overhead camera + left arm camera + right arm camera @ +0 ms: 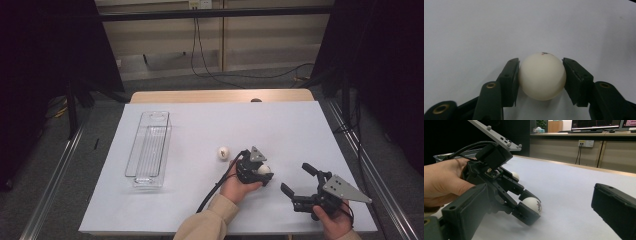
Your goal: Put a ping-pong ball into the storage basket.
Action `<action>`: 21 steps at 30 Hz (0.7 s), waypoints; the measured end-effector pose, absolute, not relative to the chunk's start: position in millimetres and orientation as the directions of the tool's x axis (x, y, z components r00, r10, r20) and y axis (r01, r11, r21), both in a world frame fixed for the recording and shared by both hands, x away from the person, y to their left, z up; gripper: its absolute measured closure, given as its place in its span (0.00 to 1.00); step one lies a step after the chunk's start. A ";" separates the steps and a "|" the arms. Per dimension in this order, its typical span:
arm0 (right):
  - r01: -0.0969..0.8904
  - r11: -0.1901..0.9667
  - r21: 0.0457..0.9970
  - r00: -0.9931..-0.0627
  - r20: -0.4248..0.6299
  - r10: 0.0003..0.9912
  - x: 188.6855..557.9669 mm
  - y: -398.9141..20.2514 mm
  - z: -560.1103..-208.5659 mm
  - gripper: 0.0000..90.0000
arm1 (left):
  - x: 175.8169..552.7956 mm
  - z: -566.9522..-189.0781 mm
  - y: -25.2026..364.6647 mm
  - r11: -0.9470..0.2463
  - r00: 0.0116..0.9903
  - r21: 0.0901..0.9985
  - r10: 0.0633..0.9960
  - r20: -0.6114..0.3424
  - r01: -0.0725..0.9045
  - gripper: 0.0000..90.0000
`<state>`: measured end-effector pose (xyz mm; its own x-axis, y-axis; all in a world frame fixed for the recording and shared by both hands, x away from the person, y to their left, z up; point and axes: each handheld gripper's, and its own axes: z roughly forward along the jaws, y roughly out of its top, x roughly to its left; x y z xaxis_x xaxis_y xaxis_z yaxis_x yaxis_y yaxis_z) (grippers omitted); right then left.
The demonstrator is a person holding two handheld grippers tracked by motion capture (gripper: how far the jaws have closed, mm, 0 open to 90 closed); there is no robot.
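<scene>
table (300,130) white, clear bin (148,150) far left | left gripper (261,172) clamped on white ball (542,76) down on the sheet | right gripper (299,186) wide, idle | lift straight, grip centred, second ball (223,152) near

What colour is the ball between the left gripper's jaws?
Off-white, with a small dark mark; the ball shows best in the left gripper view.

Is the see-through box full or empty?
Empty. The clear box on the left of the table has nothing inside; both white balls are outside it.
</scene>
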<state>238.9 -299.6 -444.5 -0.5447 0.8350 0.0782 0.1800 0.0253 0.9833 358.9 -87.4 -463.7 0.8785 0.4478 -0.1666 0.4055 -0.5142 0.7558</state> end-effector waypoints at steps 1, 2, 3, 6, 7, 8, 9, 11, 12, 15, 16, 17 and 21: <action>0.180 0.026 0.983 -0.545 0.078 0.835 238.9 -299.7 -444.5 0.01 | 358.9 -463.7 -87.3 -0.515 0.879 0.755 0.447 -0.167 0.405 0.56; 0.180 0.026 0.983 -0.545 0.078 0.835 238.9 -299.7 -444.5 0.01 | 358.9 -463.7 -87.3 -0.515 0.879 0.755 0.447 -0.167 0.405 0.56; 0.180 0.025 0.983 -0.545 0.078 0.835 238.8 -299.6 -444.5 0.01 | 359.0 -463.6 -87.0 -0.516 0.879 0.755 0.446 -0.167 0.405 0.56; 0.180 0.026 0.983 -0.545 0.078 0.835 238.9 -299.7 -444.5 0.01 | 358.8 -463.2 -86.3 -0.516 0.878 0.753 0.447 -0.171 0.409 0.57; 0.180 0.026 0.983 -0.544 0.077 0.835 238.8 -299.8 -444.5 0.01 | 358.7 -462.4 -85.5 -0.519 0.878 0.750 0.446 -0.172 0.410 0.57; 0.180 0.026 0.983 -0.544 0.078 0.835 238.8 -299.7 -444.5 0.01 | 358.8 -462.0 -84.9 -0.518 0.878 0.751 0.445 -0.173 0.410 0.57; 0.180 0.027 0.983 -0.545 0.077 0.835 238.8 -299.7 -444.5 0.01 | 358.5 -461.8 -84.4 -0.513 0.877 0.752 0.446 -0.178 0.413 0.57; 0.180 0.027 0.983 -0.544 0.077 0.835 238.7 -299.7 -444.5 0.01 | 358.1 -460.9 -83.3 -0.510 0.877 0.753 0.445 -0.183 0.416 0.57; 0.180 0.027 0.983 -0.544 0.077 0.835 238.7 -299.7 -444.5 0.01 | 358.1 -460.9 -83.3 -0.510 0.877 0.753 0.445 -0.183 0.416 0.57; 0.181 0.026 0.983 -0.546 0.078 0.834 238.6 -299.5 -444.6 0.01 | 358.6 -458.1 -78.9 -0.507 0.872 0.748 0.449 -0.196 0.429 0.57; 0.182 0.026 0.983 -0.546 0.078 0.834 238.5 -299.4 -444.6 0.01 | 358.5 -457.4 -77.4 -0.505 0.870 0.747 0.452 -0.199 0.433 0.57; 0.181 0.027 0.983 -0.546 0.078 0.834 238.5 -299.3 -444.6 0.01 | 358.8 -456.6 -75.5 -0.508 0.870 0.744 0.451 -0.199 0.434 0.57; 0.183 0.029 0.983 -0.547 0.077 0.833 238.6 -299.2 -445.1 0.01 | 359.2 -452.2 -68.5 -0.506 0.866 0.744 0.461 -0.195 0.437 0.57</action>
<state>238.6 -299.2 -445.1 -0.5473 0.8334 0.0774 0.1831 0.0289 0.9827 359.2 -68.5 -452.2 0.8658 0.4609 -0.1949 0.4367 -0.5058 0.7439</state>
